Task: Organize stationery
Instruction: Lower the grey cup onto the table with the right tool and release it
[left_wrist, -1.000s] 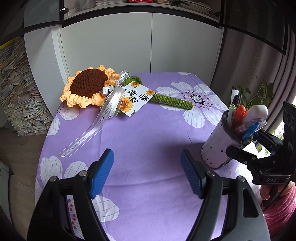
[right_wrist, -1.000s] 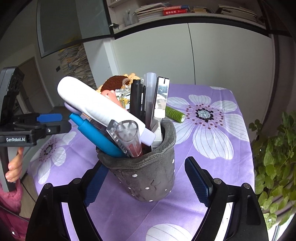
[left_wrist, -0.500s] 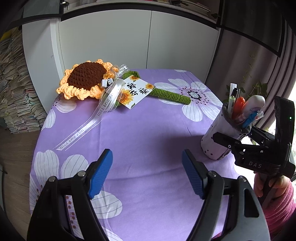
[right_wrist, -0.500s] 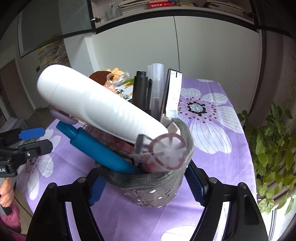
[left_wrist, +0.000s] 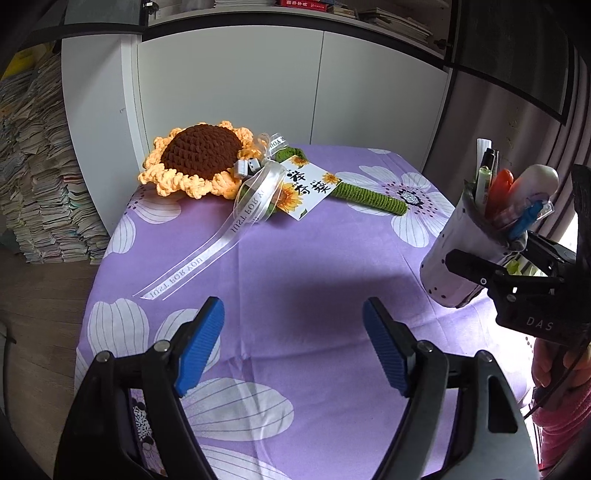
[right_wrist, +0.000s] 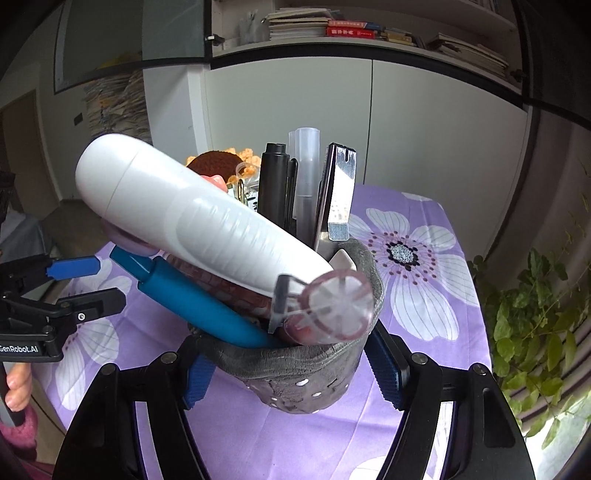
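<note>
Stationery fills the grey felt pen holder (right_wrist: 295, 373), and I have that holder clamped in my right gripper (right_wrist: 291, 373), one blue pad pressed against each side of its soft wall. Those jaws have just been closing, with the holder between them. From my left camera the pen holder (left_wrist: 452, 266) hangs tilted at the right side of the table, its base looking clear of the purple flowered tablecloth (left_wrist: 295, 266), with the right gripper (left_wrist: 491, 271) wrapped round it and a hand in a pink sleeve (left_wrist: 561, 365) under the tool.

Looking down my right fingers, a fat white tube (right_wrist: 192, 218) leans out to the left over a blue pen (right_wrist: 195, 299); a black marker (right_wrist: 275, 184), a clear capped pen (right_wrist: 306, 173) and a metal-edged piece (right_wrist: 338, 195) stand upright behind them. A clear ribbed cap (right_wrist: 332, 306) points straight at the lens.

My left gripper (left_wrist: 293, 343) is wide apart, nothing between its blue pads, hovering over bare cloth near the front of the table. A crocheted sunflower (left_wrist: 201, 162) with a white ribbon (left_wrist: 221, 236) and a printed card (left_wrist: 304, 186) lies at the far side, well apart from the holder.
</note>
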